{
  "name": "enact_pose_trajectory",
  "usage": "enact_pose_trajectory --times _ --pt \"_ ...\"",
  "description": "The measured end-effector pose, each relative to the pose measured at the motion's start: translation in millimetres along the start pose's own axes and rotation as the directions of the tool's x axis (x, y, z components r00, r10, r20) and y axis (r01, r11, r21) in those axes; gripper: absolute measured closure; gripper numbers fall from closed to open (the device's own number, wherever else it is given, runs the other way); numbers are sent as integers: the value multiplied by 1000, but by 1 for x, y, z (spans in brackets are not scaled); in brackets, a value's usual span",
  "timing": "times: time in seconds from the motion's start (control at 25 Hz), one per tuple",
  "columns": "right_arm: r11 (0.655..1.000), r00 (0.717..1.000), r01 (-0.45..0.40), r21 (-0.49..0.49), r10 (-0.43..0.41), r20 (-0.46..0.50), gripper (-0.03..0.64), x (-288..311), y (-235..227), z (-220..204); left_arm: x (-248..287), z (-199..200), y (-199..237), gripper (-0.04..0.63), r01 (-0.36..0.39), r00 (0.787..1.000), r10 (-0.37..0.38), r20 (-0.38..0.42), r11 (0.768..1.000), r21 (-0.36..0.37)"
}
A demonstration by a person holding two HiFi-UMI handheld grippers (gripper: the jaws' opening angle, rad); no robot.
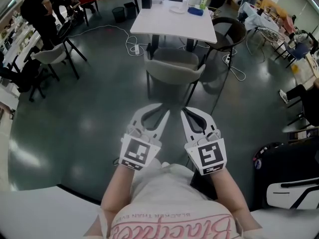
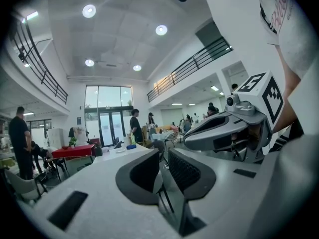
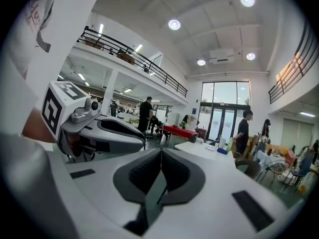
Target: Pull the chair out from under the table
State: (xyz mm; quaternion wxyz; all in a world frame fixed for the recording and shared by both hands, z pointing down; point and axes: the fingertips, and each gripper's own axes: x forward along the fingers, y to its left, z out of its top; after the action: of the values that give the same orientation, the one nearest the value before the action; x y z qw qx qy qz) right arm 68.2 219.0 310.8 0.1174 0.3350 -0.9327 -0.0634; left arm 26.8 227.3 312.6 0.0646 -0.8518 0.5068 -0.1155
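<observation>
A grey chair [image 1: 172, 69] stands at the near side of a white table [image 1: 174, 21], its back toward me and its seat partly under the tabletop. Both grippers hover side by side over the floor, short of the chair and not touching it. My left gripper [image 1: 158, 114] [image 2: 163, 166] has a narrow gap between its pads with nothing in it. The jaws of my right gripper [image 1: 185, 111] [image 3: 160, 158] are pressed together and empty. The table [image 2: 127, 151] [image 3: 199, 146] shows ahead in both gripper views, with bottles and small items on top.
A dark round chair [image 1: 229, 31] sits at the table's right corner. Cables [image 1: 134, 46] trail on the floor left of the table legs. Another grey chair [image 1: 52, 54] and a person [image 1: 35, 9] are at far left. A black bag [image 1: 284, 168] lies at right.
</observation>
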Motion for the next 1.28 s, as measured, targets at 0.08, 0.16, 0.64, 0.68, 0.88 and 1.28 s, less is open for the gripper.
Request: enact_pose_trajectory --times 0.08,0.16,0.64,0.68,0.88,1.28 --pt "1000 1000 2 15 -2 3 613 6 -7 -4 7 -5 3 545 -3 1000 3 -9 1000 -2" --pt "1000 1000 4 28 -4 5 614 11 -12 -5 13 -7 7 545 -6 1000 6 -14 1000 -4" --pt "999 999 34 36 -33 -33 612 65 -68 -20 75 -23 71 545 -26 1000 26 -2 997 -75" --pt "999 999 38 36 -37 -36 612 72 -75 -21 83 -25 78 545 -26 1000 27 1 996 -84" --pt "997 997 49 51 -47 -54 612 113 -110 -28 124 -35 111 545 -2 1000 2 -6 995 -101" --pt "993 992 27 116 -12 -129 611 209 -156 -45 197 -65 175 482 71 994 -78 -72 994 -89"
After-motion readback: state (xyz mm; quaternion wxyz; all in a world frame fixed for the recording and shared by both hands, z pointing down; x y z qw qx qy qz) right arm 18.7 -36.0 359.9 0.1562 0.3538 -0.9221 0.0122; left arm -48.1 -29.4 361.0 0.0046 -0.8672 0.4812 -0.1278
